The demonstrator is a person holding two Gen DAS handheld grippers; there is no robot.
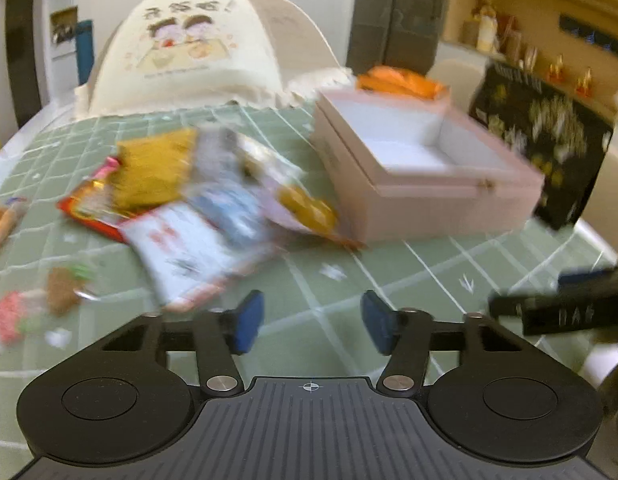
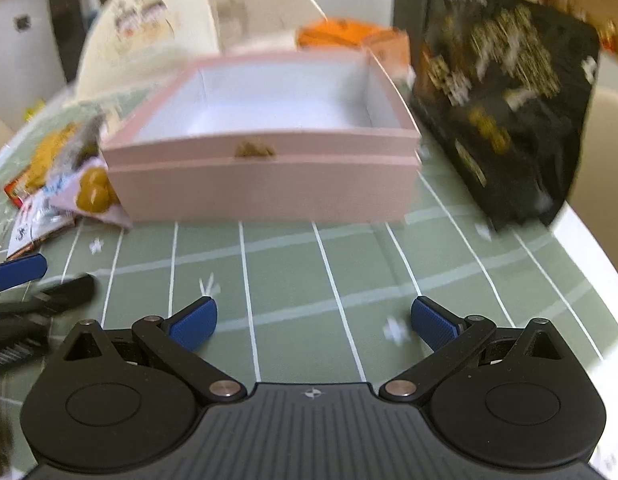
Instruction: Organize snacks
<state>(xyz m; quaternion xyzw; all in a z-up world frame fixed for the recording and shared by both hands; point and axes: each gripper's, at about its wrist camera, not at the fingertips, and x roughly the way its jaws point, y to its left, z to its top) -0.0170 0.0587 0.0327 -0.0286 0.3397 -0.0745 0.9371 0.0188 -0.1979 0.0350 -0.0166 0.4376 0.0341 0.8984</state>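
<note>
Green gridded tablecloth (image 2: 309, 264) is covering the table; frames are blurring. Pink box (image 2: 265, 160) is sitting open, nothing inside. Snack packets (image 1: 181, 208) are lying heaped just left of the box, one touching its corner. Left gripper (image 1: 311, 322) and right gripper (image 2: 313, 322) are both hanging wide-spread, holding nothing. Judgement: pinching a single top packet by its edge is suiting best.

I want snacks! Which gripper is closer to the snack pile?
Left. The left gripper sits just before the snack pile; the right gripper faces the pink box, further off.
</note>
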